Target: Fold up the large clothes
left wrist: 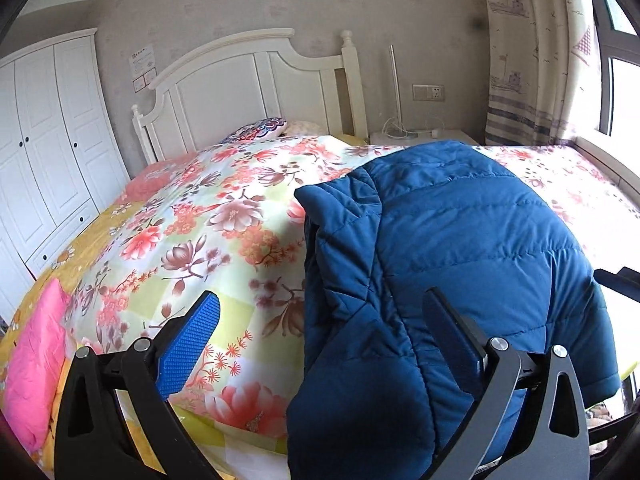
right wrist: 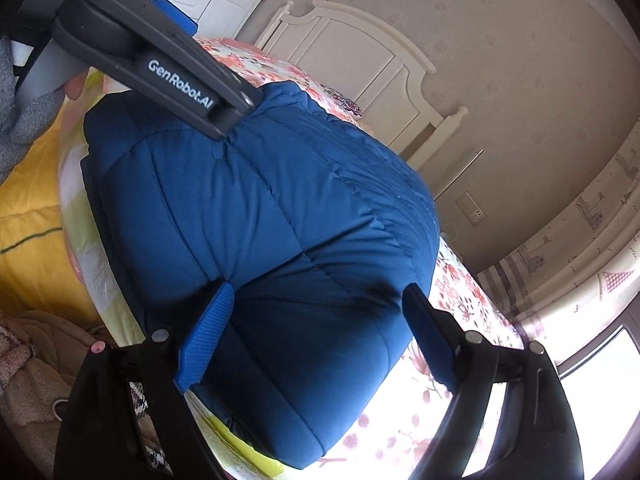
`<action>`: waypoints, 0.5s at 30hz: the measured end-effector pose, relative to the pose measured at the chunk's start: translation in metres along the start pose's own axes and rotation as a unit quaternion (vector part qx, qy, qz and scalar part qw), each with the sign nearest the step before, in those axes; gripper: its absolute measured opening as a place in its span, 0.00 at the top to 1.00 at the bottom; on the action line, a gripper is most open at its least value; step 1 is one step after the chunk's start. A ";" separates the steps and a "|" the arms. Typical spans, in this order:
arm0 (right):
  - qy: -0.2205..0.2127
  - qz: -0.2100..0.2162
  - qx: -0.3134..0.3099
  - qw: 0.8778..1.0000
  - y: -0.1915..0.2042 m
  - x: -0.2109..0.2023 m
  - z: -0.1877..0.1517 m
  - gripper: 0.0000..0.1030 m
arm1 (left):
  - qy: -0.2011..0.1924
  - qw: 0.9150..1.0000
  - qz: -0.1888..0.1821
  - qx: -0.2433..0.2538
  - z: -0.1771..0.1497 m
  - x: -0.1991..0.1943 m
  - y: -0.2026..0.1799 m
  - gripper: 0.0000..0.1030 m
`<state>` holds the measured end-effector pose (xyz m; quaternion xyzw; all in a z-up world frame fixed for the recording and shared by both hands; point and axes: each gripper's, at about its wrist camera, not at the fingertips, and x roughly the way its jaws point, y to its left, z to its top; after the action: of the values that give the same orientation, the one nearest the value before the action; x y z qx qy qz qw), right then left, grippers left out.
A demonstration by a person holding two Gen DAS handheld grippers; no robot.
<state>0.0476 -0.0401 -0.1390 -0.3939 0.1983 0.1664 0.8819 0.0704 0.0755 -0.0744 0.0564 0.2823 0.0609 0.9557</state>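
Currently: fold in progress.
Jacket [left wrist: 460,240]: bundled on bed [left wrist: 192,240].
Left tongs [left wrist: 320,320]: spread apart, empty, straddling jacket edge.
Right tongs [right wrist: 316,304]: spread, pressing jacket flat.

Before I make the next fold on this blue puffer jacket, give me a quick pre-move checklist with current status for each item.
1. Left gripper open and free of fabric: ok, jaws wide apart, one finger over the floral quilt, one over the jacket.
2. Right gripper open: ok, fingers spread with the blue jacket between them, not pinched.
3. Jacket lying on the bed: ok, though bunched, not flat.
4. Sleeves tucked in: cannot tell, hidden in the folds.
5. Grippers apart from each other: not ok, the left one sits close over the jacket's far edge in the right wrist view.
6. Near hem on the bed: cannot tell.
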 end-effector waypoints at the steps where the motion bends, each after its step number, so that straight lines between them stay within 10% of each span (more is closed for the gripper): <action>1: -0.001 -0.008 -0.008 1.000 0.003 -0.001 0.000 0.18 | 0.002 1.000 0.000 0.004 0.000 0.000 -0.003 0.06; 15: 0.004 -0.021 -0.017 1.000 0.010 0.002 0.003 0.18 | 0.008 1.000 0.002 0.014 -0.004 -0.003 -0.006 0.06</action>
<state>0.0453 -0.0313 -0.1440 -0.4136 0.1910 0.1493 0.8776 0.0663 0.0689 -0.0768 0.0702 0.2906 0.0593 0.9524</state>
